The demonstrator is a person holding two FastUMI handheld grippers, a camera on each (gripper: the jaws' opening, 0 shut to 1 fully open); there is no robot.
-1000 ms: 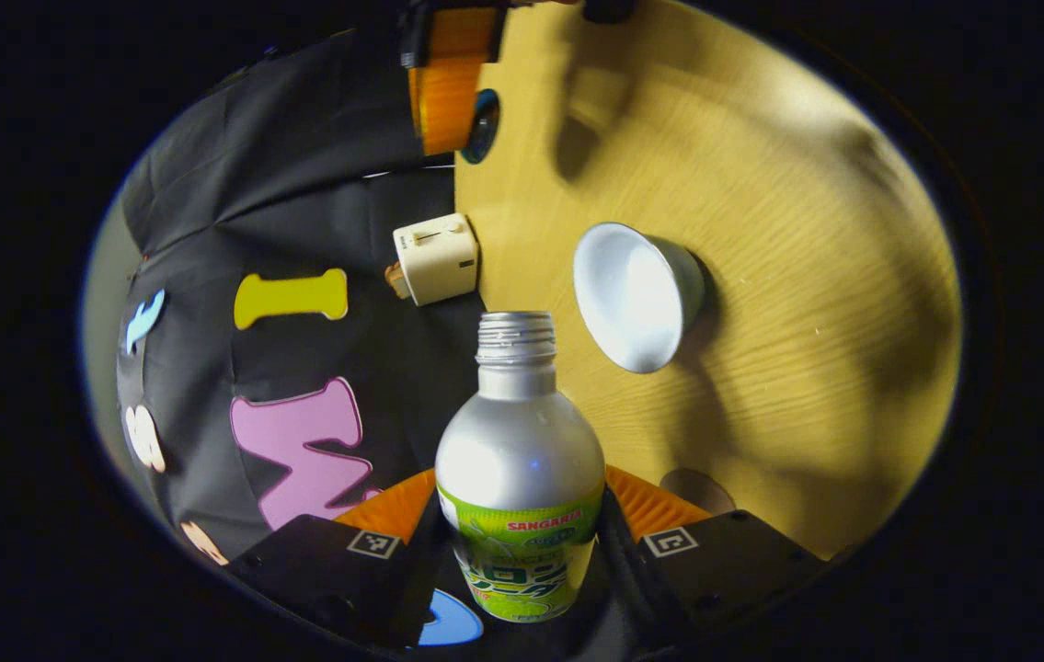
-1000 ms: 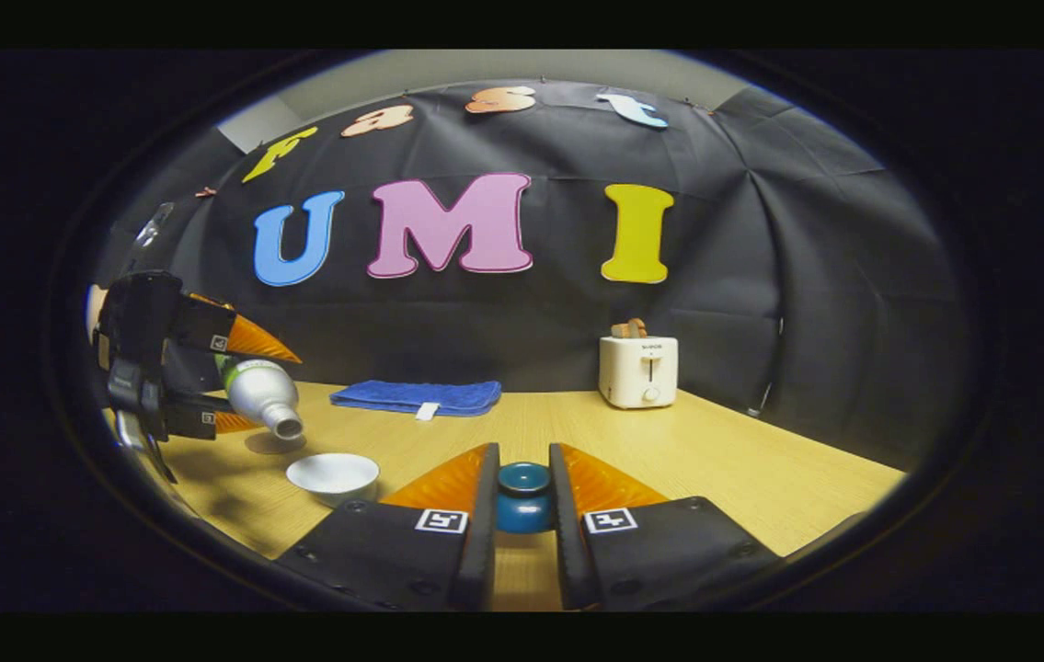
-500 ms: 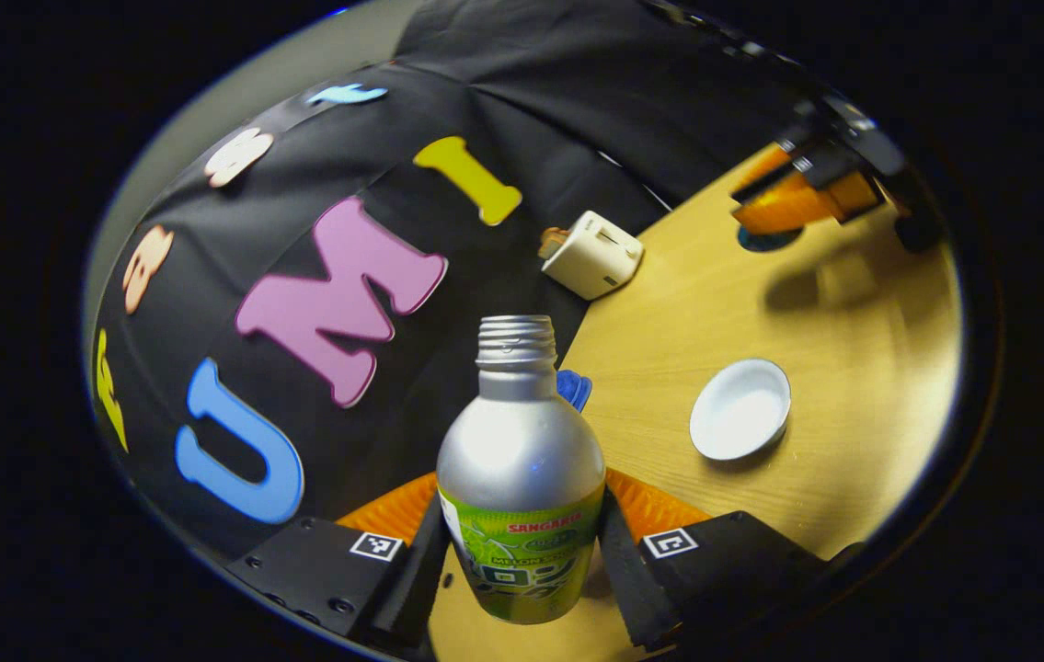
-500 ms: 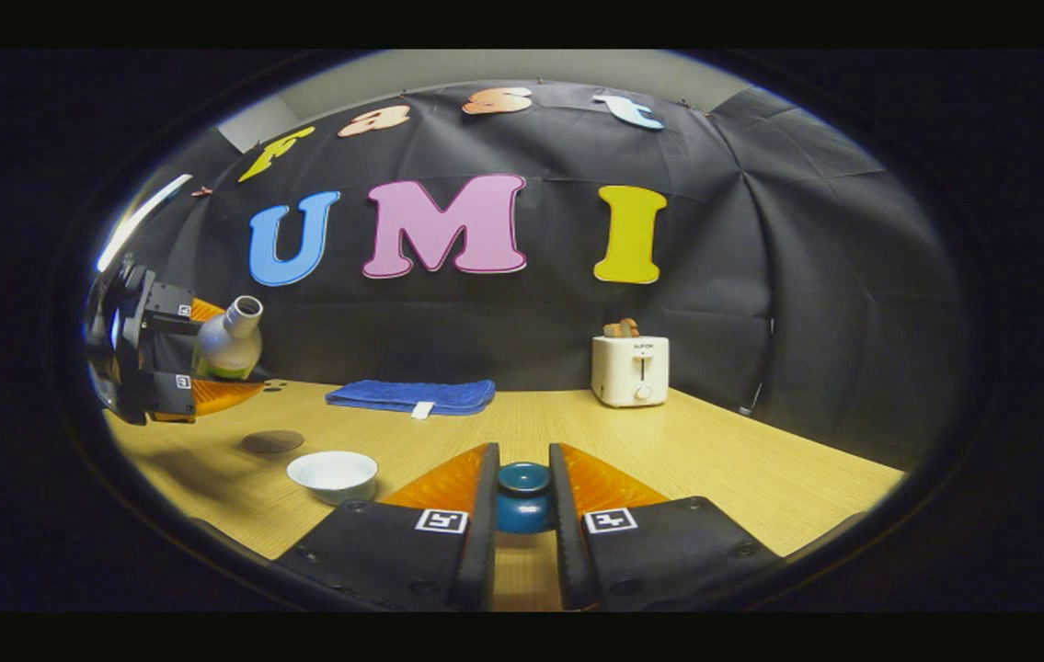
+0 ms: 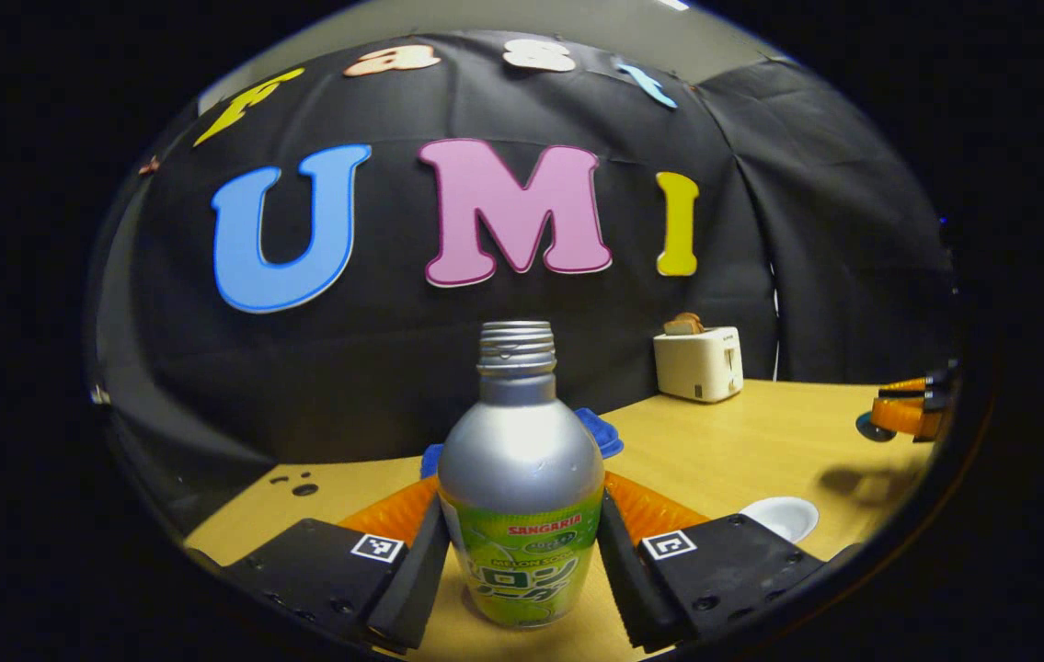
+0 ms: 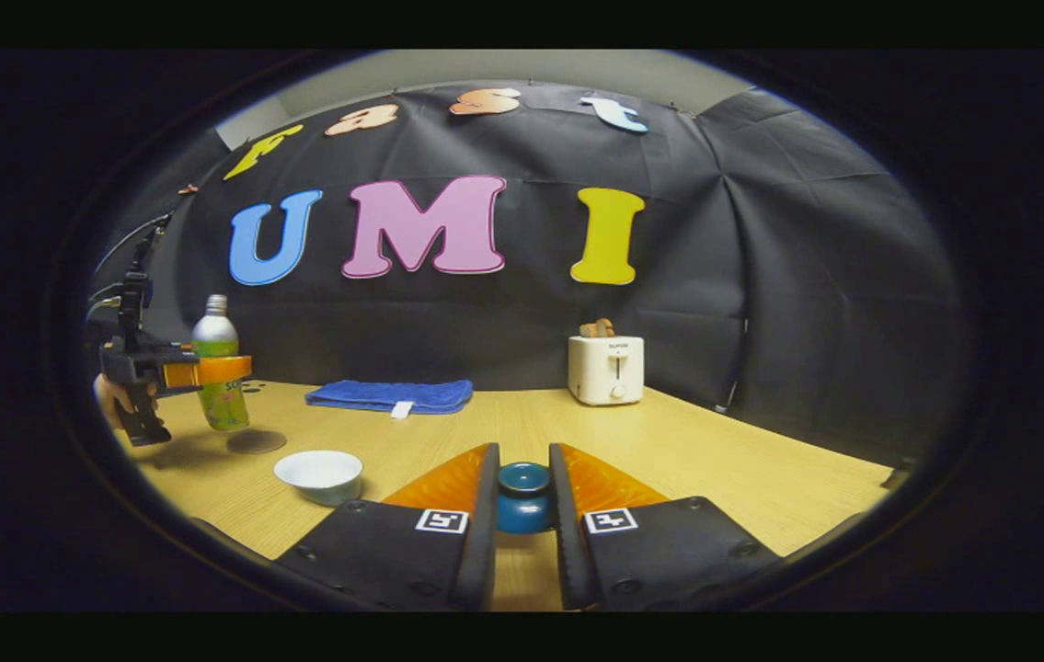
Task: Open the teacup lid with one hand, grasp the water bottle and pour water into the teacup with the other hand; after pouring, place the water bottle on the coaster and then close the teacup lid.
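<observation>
Clamping one water bottle (image 5: 522, 478), left hand-held gripper (image 5: 522, 552); right hand-held gripper (image 6: 522, 501) pinching one teacup lid (image 6: 522, 496).

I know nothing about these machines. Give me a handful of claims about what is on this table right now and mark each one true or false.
1. The left claw holds the water bottle upright. True.
2. The bottle already stands on the coaster. False: in the right gripper view it hangs above the coaster, clear of it.
3. The right claw is closed on the blue teacup lid. True.
4. The white teacup is covered. False: it sits open on the table, the lid held away from it.
5. The blue cloth lies under the teacup. False: it lies farther back, near the wall.
6. A white toaster stands at the back of the table. True.
</observation>
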